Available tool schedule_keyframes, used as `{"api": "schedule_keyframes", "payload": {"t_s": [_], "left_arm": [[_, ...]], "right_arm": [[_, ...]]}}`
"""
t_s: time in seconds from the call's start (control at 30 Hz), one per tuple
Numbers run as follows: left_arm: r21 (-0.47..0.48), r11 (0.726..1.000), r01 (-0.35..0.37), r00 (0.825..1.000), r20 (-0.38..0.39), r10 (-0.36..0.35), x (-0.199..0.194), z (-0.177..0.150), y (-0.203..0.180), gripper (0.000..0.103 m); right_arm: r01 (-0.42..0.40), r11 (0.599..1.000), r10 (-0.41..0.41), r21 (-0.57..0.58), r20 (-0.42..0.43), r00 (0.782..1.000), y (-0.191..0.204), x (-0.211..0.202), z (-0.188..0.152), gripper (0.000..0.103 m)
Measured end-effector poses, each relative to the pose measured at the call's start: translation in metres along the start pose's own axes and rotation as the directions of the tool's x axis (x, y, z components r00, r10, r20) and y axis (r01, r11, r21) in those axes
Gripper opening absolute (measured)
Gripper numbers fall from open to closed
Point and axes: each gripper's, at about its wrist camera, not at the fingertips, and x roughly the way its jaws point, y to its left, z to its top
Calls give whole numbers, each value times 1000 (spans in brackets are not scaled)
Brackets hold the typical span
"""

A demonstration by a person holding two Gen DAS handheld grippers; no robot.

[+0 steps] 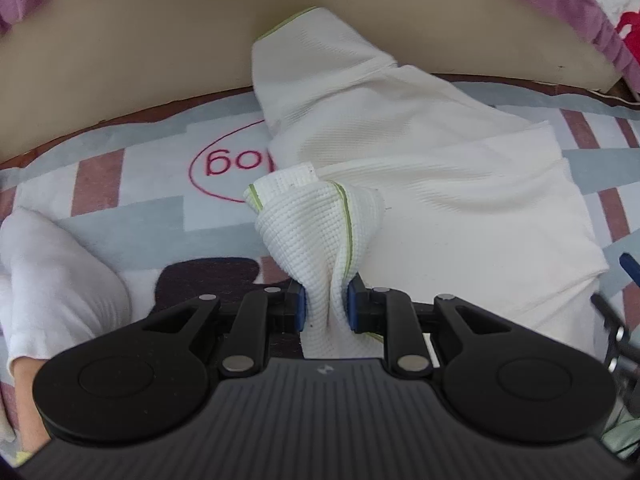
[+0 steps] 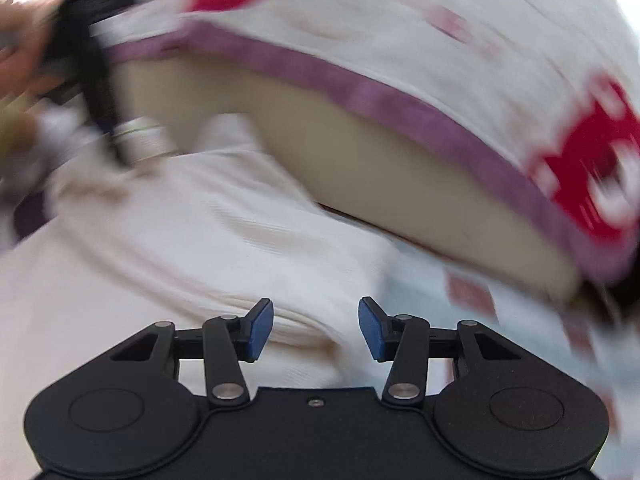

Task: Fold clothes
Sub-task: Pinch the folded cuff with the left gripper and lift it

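Patterned rug (image 1: 120, 216): grey, white and rust blocks; red oval at 11 o'clock holds mirrored letters, apparently "gog", reading uncertain.

White garment (image 1: 420, 184): green-trimmed, spread from centre toward 2 o'clock on the rug, one end reaching 12 o'clock.

Left gripper (image 1: 326, 306): jaws nearly closed, pinching a bunched green-edged corner of the garment.

Right gripper (image 2: 316, 328): jaws parted midway, nothing between them, over the cloth; view blurred.

Step, as judged: carrying a corner across for a fold. Next calls for the free gripper to take a second edge.
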Motion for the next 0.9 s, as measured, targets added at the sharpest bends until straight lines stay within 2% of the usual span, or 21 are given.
{"api": "schedule_keyframes", "payload": {"t_s": [0.07,0.1,0.17,0.2,0.23,0.3,0.43,0.5,0.57,0.67,0.7,0.77,0.8,0.9], "left_arm": [[-27,1000,-5,1000,-17,4,1,-1,5,19],[-38,999,-2,1000,-20,1,-1,-1,8,19],[-70,998,-6,1000,-15,5,-2,1,16,20],[-85,996,-9,1000,-13,8,-2,2,20,20],[-99,995,0,1000,-13,-1,-2,4,24,20],[-126,992,29,999,-23,-32,0,6,31,20],[-162,984,78,995,-52,-87,0,8,42,25],[-186,977,102,993,-43,-112,-1,7,45,26],[-189,977,102,992,-55,-114,2,6,45,26],[-178,980,87,990,-92,-104,9,4,40,25],[-175,981,84,990,-96,-102,10,4,39,25],[-181,979,93,989,-95,-111,10,3,39,25],[-191,973,131,985,-85,-149,8,4,40,25],[-225,935,275,955,-44,-292,3,5,44,24]], "right_arm": [[-22,1000,23,17,-47,999,0,17,4,57],[-23,998,28,61,-69,997,-3,27,3,60],[-149,969,168,196,-84,982,-14,37,-3,61],[-219,948,242,232,-77,967,-17,39,-6,62],[-250,944,273,216,-81,959,-16,37,-6,62],[-271,948,291,167,-111,950,-13,32,-6,62],[-286,937,327,200,-216,920,-15,26,18,61],[-295,934,328,202,-154,932,-8,19,32,61],[-337,927,356,167,-104,928,7,21,48,62],[-335,941,339,54,-96,936,43,48,65,64],[-345,936,350,67,-106,931,52,63,68,64],[-380,912,399,151,-122,909,66,90,72,64],[-404,890,433,211,-117,894,71,99,73,64],[-545,764,592,346,-37,805,85,107,73,64]]}}
